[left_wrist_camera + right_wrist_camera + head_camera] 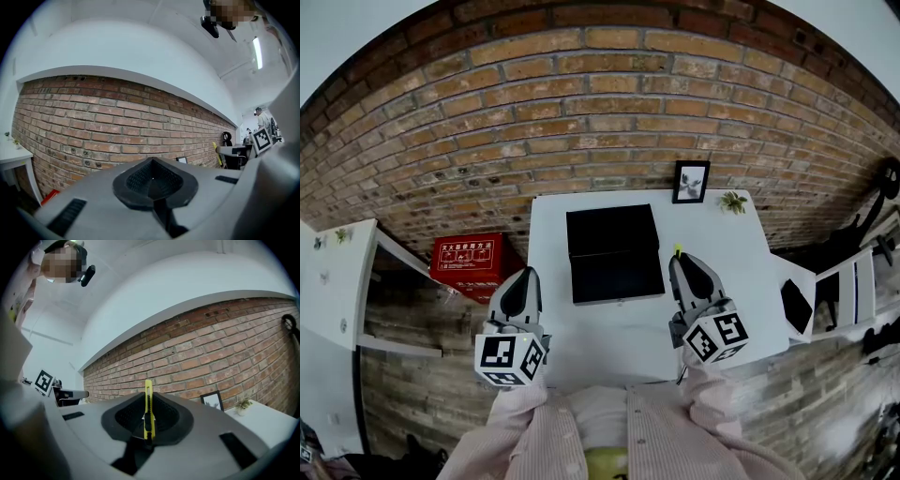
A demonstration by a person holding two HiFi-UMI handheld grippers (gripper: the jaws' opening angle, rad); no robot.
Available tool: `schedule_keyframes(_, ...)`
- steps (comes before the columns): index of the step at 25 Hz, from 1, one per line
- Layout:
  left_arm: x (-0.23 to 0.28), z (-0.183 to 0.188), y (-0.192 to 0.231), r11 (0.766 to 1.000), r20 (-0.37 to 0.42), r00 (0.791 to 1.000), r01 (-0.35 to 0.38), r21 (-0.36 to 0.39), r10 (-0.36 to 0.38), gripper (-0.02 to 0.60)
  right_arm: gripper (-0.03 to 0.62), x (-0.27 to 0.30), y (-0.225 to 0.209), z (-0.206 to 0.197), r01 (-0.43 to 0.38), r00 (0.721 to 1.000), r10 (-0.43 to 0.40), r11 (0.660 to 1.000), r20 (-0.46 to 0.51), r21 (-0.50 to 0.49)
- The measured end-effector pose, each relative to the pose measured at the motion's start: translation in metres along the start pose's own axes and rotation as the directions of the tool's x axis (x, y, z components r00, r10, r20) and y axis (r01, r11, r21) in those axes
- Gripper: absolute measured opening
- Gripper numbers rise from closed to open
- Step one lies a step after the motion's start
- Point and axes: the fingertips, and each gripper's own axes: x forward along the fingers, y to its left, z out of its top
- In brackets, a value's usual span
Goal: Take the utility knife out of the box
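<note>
The right gripper view shows what the head view barely gives. The right gripper (pixel 147 417) has its jaws closed on the knife (pixel 148 404), a thin yellow one standing upright between the pads with its tip above them. In the head view only that yellow tip (pixel 678 250) shows, ahead of the right gripper (pixel 680 262), over the table (pixel 609 342) near its right edge. The knife is clear of the box (pixel 614 253).

The left gripper view shows the left gripper (pixel 152 179) with its jaws together and nothing between them. At its right edge this view also catches the other gripper's marker cube (pixel 261 137), with a yellow streak beside it that I take for the knife. The head view places the left gripper (pixel 525 274) at the near left corner of the table.

Only the head view shows the box. It is black and lies open in two flat halves, centred towards the far edge of the table. Neither gripper is over it.

A picture frame (pixel 691 181) stands at the far edge, right of the box, and a small plant (pixel 732 201) sits at the far right corner. Both also appear in the right gripper view, the frame (pixel 213 401) and the plant (pixel 243 405). A brick wall (pixel 581 122) runs behind the table. A red case (pixel 467 258) sits on the floor by the left edge, and a white shelf (pixel 337 281) stands further left. Dark furniture crowds the right side, and I cannot make it out. Nothing lies between the grippers and the box.
</note>
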Motion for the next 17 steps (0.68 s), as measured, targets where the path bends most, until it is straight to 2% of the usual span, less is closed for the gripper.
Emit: schedule_keyframes(17, 0.004, -0.007, 0.001, 1.000, -0.018, 1.000, -0.003, 0.000, 0.003, -0.008, 0.051, 0.000, -0.009, -0.009, 0.015, 0.999, -0.015, 1.000, -0.030, -0.013)
